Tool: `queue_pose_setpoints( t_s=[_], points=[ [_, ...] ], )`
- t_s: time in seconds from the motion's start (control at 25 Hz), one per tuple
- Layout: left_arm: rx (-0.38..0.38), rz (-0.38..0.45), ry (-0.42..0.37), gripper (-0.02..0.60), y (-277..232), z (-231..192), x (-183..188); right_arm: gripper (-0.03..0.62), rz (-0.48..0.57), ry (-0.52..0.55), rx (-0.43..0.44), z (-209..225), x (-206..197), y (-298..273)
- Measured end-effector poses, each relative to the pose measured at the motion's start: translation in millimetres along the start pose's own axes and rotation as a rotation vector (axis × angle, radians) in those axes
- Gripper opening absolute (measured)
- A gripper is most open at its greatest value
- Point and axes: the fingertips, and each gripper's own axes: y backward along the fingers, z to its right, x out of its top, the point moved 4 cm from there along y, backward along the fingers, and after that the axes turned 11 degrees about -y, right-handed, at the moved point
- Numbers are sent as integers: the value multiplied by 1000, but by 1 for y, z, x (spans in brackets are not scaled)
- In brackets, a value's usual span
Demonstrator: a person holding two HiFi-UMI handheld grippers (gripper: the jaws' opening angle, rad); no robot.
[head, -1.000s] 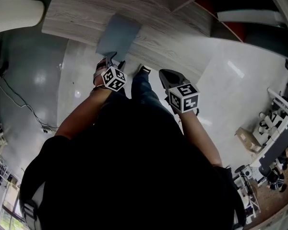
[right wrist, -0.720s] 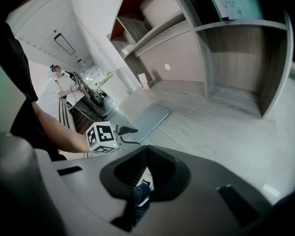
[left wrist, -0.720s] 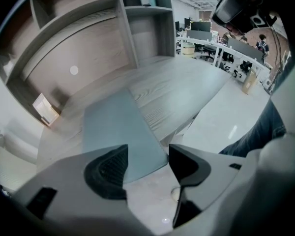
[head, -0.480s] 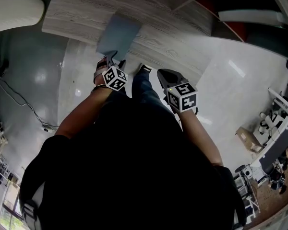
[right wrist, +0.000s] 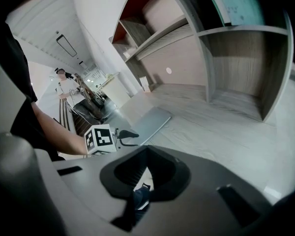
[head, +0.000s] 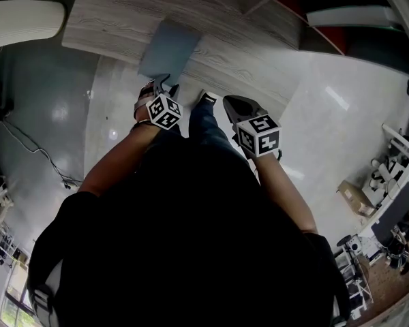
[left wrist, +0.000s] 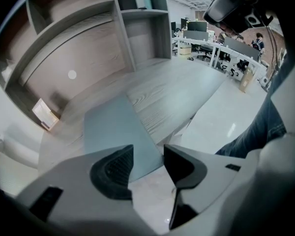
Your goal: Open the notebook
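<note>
Closing in on a corner, the left gripper (left wrist: 147, 154) has just narrowed its fingers, but a gap remains. The near corner of the grey notebook (left wrist: 113, 132) shows between them, unpressed. The notebook lies shut at the near edge of the wooden table (head: 225, 39). Pinch only the cover, I judge, then swing it far. The right gripper (right wrist: 146, 154), fingers together and empty, waits near right and could pin the pages.

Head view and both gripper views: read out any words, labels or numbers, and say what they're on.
No readable text.
Notebook: plain cover, no print shows.
Marker cubes: black-and-white patterns only, no words.
Small box on the desk: too blurred to read.
</note>
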Motion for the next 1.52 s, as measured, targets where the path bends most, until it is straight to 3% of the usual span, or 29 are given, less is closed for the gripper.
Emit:
queue_pose_setpoints(
  t_s=[0.64, 1.52],
  points=[
    [-32, 44, -51, 55, 22, -1, 9, 0, 49, 33, -11, -18, 13, 10],
    [-47, 123, -67, 15, 63, -26, 9, 0, 115, 68, -45, -55, 24, 20]
  ],
)
